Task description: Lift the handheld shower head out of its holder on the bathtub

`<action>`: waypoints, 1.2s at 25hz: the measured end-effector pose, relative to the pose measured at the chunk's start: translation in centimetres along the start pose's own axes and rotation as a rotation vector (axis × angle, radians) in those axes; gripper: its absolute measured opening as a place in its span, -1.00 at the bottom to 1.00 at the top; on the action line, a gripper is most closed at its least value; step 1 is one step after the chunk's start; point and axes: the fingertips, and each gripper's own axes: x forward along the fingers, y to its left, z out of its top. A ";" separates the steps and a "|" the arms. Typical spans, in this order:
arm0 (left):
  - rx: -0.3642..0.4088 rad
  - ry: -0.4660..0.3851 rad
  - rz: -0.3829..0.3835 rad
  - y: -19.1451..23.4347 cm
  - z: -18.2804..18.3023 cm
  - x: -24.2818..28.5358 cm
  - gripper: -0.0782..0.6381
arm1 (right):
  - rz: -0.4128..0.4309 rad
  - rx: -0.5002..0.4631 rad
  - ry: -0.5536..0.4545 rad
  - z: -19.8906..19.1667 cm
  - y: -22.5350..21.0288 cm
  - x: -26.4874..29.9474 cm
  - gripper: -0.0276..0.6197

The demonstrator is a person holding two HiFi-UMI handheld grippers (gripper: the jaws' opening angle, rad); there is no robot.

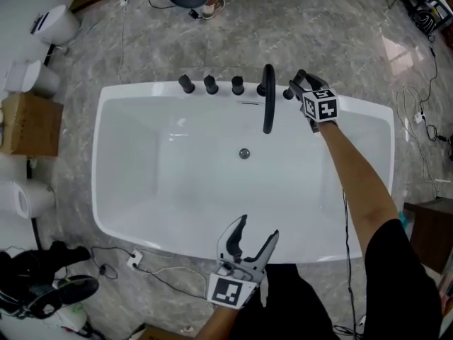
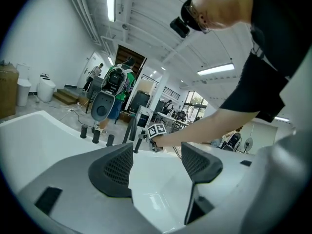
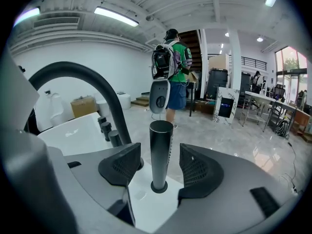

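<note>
The handheld shower head [image 3: 160,150] is a black cylinder standing upright in its round holder [image 3: 159,187] on the white bathtub rim [image 3: 146,206]. My right gripper [image 3: 160,167] is open, one jaw on each side of the cylinder, with a small gap either side. In the head view the right gripper [image 1: 295,85] is at the tub's far rim, just right of the curved black faucet [image 1: 268,99]. My left gripper [image 1: 249,241] hangs open and empty over the near rim. Its own view shows the left gripper [image 2: 157,165] pointed across the tub.
Three black knobs [image 1: 211,84] stand in a row left of the faucet on the far rim. The drain [image 1: 244,153] sits in the tub floor. A person with a backpack [image 3: 170,69] stands beyond the tub. Boxes, bins and cables lie on the floor at left [image 1: 28,122].
</note>
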 end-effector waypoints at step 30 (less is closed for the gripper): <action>0.037 -0.052 -0.024 -2.2 7.9 -3.2 0.01 | -0.004 0.108 -0.093 13.5 0.8 -10.1 -0.53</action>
